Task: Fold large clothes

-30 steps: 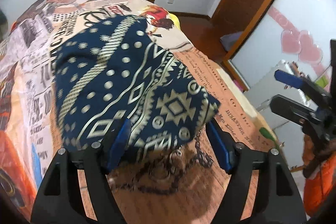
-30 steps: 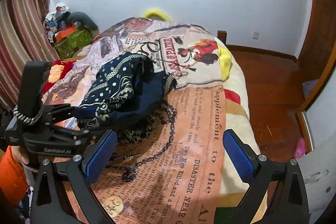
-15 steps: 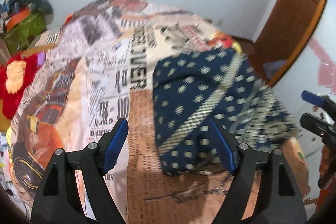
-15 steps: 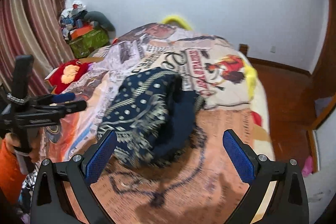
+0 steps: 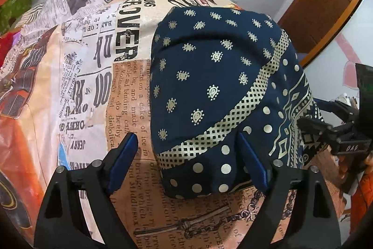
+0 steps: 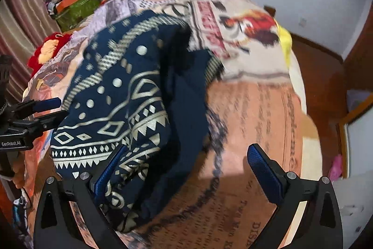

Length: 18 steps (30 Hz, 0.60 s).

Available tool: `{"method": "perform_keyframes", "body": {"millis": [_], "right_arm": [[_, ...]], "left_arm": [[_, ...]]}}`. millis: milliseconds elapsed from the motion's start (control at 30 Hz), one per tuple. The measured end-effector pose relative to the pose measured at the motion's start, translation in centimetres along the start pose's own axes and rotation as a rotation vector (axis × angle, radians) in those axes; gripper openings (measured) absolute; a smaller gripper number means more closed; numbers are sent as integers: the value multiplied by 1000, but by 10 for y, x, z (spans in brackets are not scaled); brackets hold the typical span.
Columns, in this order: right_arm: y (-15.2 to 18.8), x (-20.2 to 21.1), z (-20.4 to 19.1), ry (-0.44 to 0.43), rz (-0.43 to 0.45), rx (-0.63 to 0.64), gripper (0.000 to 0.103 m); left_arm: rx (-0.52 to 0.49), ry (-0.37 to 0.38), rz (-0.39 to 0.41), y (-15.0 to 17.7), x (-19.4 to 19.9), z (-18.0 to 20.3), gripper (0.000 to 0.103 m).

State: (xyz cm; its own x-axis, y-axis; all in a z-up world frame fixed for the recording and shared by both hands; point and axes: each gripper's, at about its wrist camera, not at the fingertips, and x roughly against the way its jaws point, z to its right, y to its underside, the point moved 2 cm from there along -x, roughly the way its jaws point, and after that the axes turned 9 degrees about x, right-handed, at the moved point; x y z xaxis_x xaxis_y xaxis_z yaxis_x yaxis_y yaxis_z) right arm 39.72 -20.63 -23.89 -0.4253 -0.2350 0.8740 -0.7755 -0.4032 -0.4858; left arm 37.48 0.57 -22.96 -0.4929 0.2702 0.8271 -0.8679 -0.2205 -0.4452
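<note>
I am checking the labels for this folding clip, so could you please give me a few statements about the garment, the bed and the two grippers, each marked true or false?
1. The navy patterned garment lies on the newspaper-print bedspread. True.
2. The left gripper is shut tight on the garment. False: its jaws are wide apart, with the near end of the cloth between them.
3. The right gripper is open. True.
4. The garment is spread out flat in one layer. False: it sits as a bunched, folded bundle.
5. A red plush item lies near the left edge of the bed in the right wrist view. True.
6. The bedspread is plain white. False: it bears printed text and pictures.
</note>
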Motion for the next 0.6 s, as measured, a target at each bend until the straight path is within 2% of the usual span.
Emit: {"method": "perform_keyframes", "body": {"millis": [167,233,367,467,600], "right_arm": [[-7,18,0,10,22,25,101],[-21,27,-7,16,63,52,101],[-58,33,-22,-26,132,67,101],[-88,20,-33,-54,145,56,101],[-115,-16,-35,-49,94,27,101]], "left_arm": [[10,2,10,1,-1,-1,89],[7,0,12,2,0,0,89],[-17,-22,26,4,1,3,89],[-32,-33,32,4,2,4,89],[-64,-49,47,5,4,6,89]]}}
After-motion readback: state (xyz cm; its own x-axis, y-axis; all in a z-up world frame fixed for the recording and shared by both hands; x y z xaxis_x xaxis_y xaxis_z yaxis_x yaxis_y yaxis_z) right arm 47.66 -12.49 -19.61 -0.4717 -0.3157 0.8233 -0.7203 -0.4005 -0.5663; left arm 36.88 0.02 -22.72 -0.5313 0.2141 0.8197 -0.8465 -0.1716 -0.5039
